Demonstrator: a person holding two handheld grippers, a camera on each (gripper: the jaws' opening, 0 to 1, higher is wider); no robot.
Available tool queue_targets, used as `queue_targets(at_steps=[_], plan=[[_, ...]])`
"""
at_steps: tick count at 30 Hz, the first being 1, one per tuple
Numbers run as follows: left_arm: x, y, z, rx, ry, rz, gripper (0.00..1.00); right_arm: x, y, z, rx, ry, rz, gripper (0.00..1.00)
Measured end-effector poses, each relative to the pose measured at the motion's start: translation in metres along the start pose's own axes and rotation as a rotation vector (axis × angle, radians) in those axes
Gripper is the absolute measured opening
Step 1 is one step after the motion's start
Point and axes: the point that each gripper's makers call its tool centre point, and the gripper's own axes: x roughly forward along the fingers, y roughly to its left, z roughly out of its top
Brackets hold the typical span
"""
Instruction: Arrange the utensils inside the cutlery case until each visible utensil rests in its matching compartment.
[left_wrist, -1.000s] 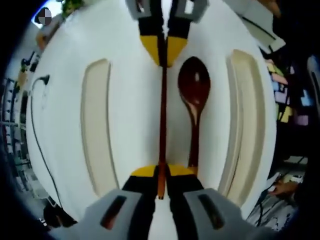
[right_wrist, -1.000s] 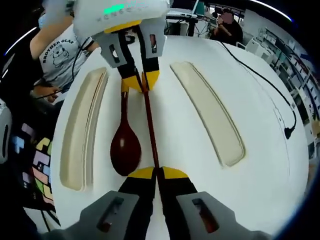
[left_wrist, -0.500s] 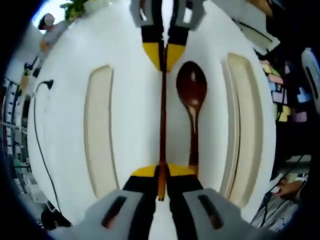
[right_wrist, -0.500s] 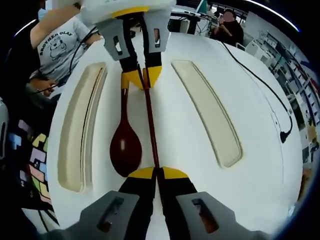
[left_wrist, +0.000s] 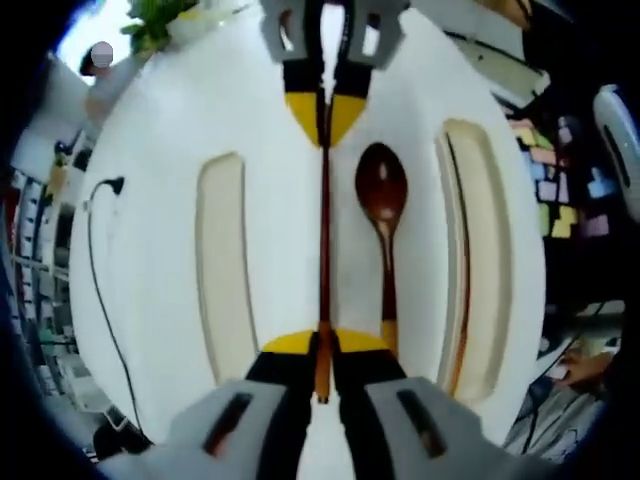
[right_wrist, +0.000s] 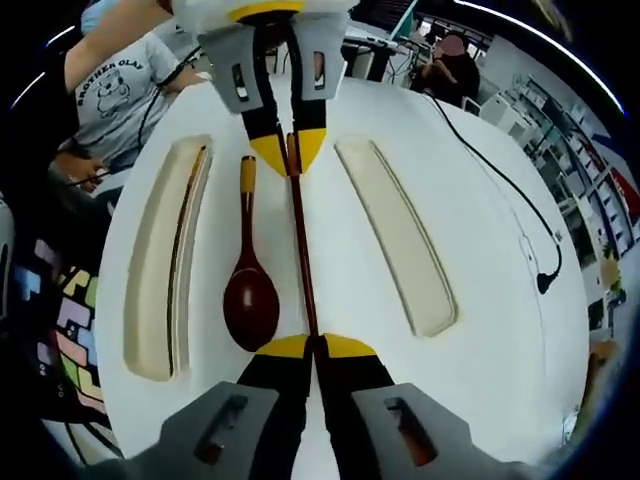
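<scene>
While shirt (right_wrist: 118, 85) reads "BROTHER OLAY" | both tools clamp chopstick (left_wrist: 324, 230) | spoon (left_wrist: 383, 200) beside

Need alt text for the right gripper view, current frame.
Both grippers, right gripper and left gripper, hold one dark chopstick by its ends above a white table. A brown spoon lies beside it, between the two beige case halves.
</scene>
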Motion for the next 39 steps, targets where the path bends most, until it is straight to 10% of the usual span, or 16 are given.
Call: queue_targets(at_steps=[13, 39], plan=[[-0.022, -0.002, 0.000, 0.007, -0.029, 0.034, 0.05, -0.021, 0.009, 0.015, -0.007, -0.027, -0.040, 0.01], [-0.026, -0.073, -0.006, 0.035, -0.085, -0.121, 0.06, -0.025, 0.077, 0.012, -0.012, -0.051, 0.077, 0.01]])
